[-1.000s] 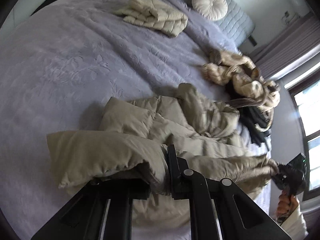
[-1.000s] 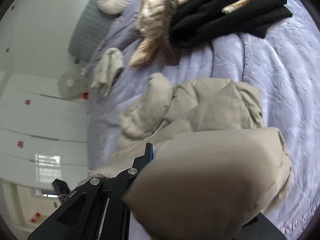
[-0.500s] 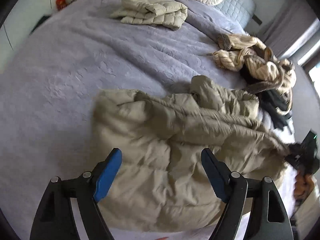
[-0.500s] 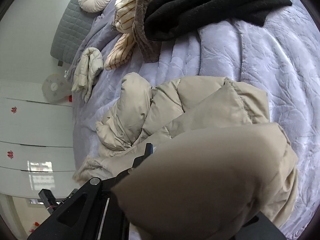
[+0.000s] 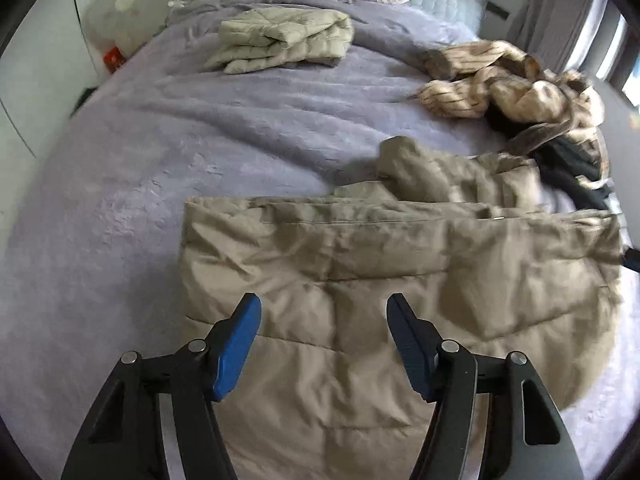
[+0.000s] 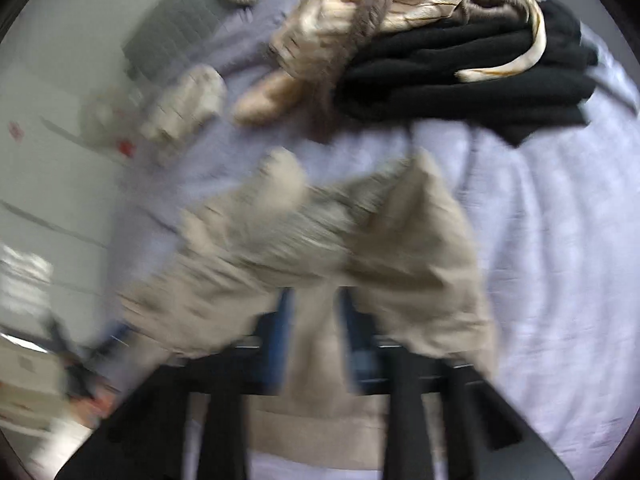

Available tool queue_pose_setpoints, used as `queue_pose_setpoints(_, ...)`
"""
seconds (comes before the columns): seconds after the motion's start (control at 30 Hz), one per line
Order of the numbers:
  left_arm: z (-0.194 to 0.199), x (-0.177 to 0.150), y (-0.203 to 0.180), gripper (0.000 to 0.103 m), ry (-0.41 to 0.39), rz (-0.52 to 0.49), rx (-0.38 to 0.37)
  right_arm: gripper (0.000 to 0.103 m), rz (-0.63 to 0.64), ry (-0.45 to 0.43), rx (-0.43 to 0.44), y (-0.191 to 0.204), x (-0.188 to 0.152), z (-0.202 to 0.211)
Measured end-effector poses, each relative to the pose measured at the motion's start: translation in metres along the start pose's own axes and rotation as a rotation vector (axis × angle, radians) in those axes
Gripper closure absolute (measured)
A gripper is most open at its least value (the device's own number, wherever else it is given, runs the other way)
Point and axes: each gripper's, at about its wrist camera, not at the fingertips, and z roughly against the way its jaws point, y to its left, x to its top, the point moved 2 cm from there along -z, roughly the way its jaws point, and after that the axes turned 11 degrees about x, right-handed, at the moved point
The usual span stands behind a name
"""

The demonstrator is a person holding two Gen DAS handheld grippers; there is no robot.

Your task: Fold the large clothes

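One puffy quilted beige coat [image 5: 360,280] lies beneath the spread left gripper [image 5: 324,312].

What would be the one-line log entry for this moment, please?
left hand-held gripper: open above beige puffer coat | right hand-held gripper: fabric between fingers, blurred, grip unclear | coat on purple bedspread

No legible text, label, brand, number or sign appears in either view. The small red item [image 5: 113,56] at the far left edge of the bed [image 5: 168,128] is too small and blurred for any marking on it to be read. The red spots [image 6: 16,130] on the white wall at the left of the right wrist view are smeared by motion blur and cannot be identified as characters.
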Motion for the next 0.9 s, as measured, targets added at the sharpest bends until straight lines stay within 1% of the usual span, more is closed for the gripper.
queue_pose_setpoints(0.03,-0.007,0.001,0.002,0.035,-0.005,0.006,0.048,0.087,0.020,0.013,-0.037,-0.005,-0.003,-0.007)
queue_pose_setpoints(0.07,-0.016,0.001,0.006,0.035,-0.004,0.025,0.079,0.087,0.033,0.021,-0.069,-0.011,-0.004,-0.013)
queue_pose_setpoints(0.1,-0.023,0.001,0.009,0.035,0.004,0.046,0.090,0.087,0.047,0.017,-0.106,-0.018,-0.003,-0.019)
queue_pose_setpoints(0.17,-0.047,0.005,0.015,0.035,0.038,0.100,0.101,0.088,0.060,-0.002,-0.151,-0.029,0.003,-0.030)
queue_pose_setpoints(0.2,-0.055,0.007,0.016,0.035,0.042,0.105,0.105,0.091,0.057,-0.012,-0.169,-0.035,0.008,-0.037)
queue_pose_setpoints(0.23,-0.066,0.011,0.016,0.035,0.041,0.104,0.119,0.093,0.049,-0.017,-0.178,-0.041,0.013,-0.041)
queue_pose_setpoints(0.33,-0.090,0.023,0.010,0.035,0.039,0.086,0.126,0.094,0.009,-0.033,-0.198,-0.059,0.033,-0.059)
queue_pose_setpoints(0.5,-0.114,0.041,0.005,0.035,0.022,0.113,0.121,0.095,-0.064,-0.065,-0.220,-0.083,0.059,-0.079)
queue_pose_setpoints(0.6,-0.130,0.046,0.006,0.035,0.025,0.135,0.120,0.096,-0.099,-0.059,-0.206,-0.099,0.063,-0.092)
queue_pose_setpoints(0.67,-0.139,0.047,0.005,0.035,0.019,0.143,0.120,0.097,-0.088,-0.067,-0.205,-0.103,0.060,-0.098)
queue_pose_setpoints(0.77,-0.146,0.048,0.001,0.035,0.015,0.137,0.129,0.099,-0.063,-0.076,-0.225,-0.103,0.059,-0.105)
queue_pose_setpoints(0.9,-0.146,0.054,0.003,0.035,0.033,0.138,0.151,0.099,-0.034,-0.069,-0.275,-0.095,0.060,-0.104)
